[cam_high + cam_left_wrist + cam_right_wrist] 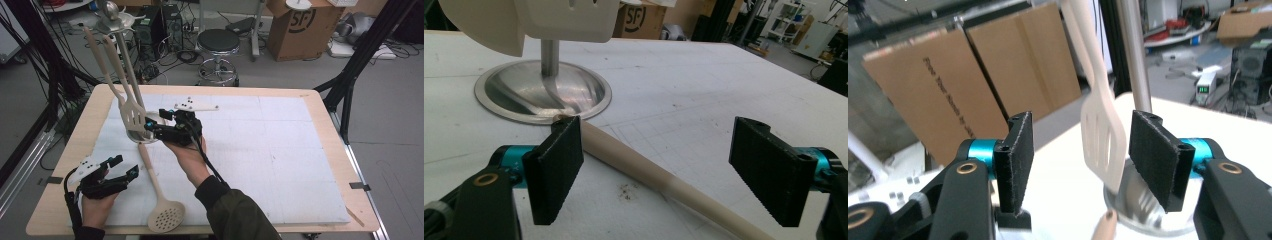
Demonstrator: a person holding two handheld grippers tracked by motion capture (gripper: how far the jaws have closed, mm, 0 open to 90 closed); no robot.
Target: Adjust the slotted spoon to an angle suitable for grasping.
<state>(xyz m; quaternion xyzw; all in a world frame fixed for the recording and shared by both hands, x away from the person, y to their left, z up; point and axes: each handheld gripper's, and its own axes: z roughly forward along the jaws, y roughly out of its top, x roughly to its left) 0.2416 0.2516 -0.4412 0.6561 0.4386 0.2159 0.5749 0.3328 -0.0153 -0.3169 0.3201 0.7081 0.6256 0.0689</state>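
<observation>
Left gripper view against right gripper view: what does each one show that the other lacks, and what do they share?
Left gripper view: the skimmer handle lying on the white mat between the open left hand-held gripper. Right gripper view: flat cardboard, and the slotted spatula hanging between the open right hand-held gripper. Shared: the steel stand.

A light wooden surface [60, 165] with rounded corners carries a white gridded mat [280, 150]. Beyond it lies a grey floor [280, 75] strewn with black cables [170, 60]. A round black swivel stool on a chrome base [218, 42] stands near a brown cardboard box [300, 27], and black metal frame legs [357, 60] rise at the right
</observation>
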